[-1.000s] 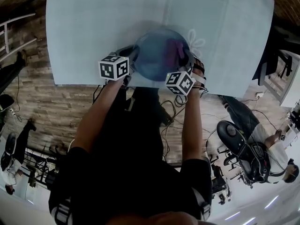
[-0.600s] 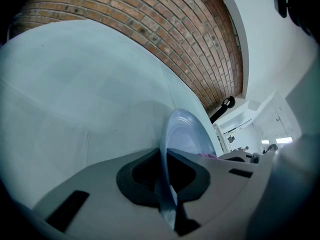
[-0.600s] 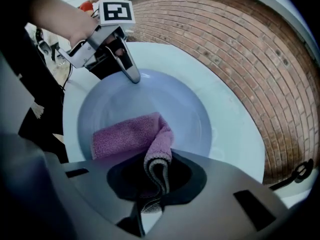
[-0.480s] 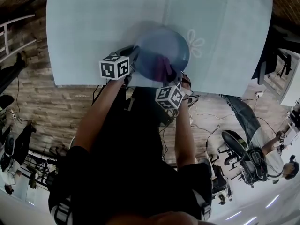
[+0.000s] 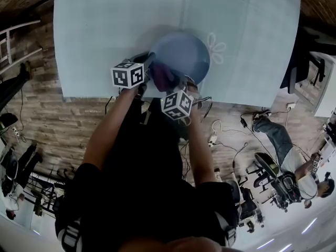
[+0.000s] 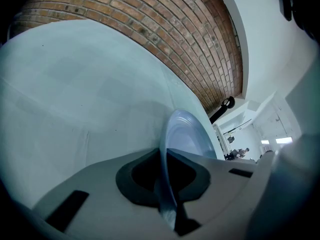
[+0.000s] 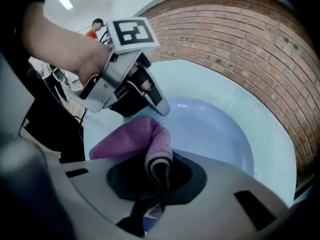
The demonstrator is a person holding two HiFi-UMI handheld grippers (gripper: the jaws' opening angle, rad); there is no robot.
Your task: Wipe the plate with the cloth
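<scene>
Left claw [image 6: 167, 184] and right claw [image 7: 157, 178] clamped, close together

The plate [image 5: 181, 54] is sitting over the front-middle part of the tabletop [image 5: 94, 25], close to its front edge. The left claw [image 5: 147, 64] is sitting at the plate's left rim, jaws clamping that rim between them. The right claw [image 5: 170, 84] is hanging over the plate's front rim, just right of the left claw, pinching the cloth [image 5: 164, 76], which is lying on the plate's front-left part. The floor [image 5: 63, 119] is lying in front of the tabletop.
</scene>
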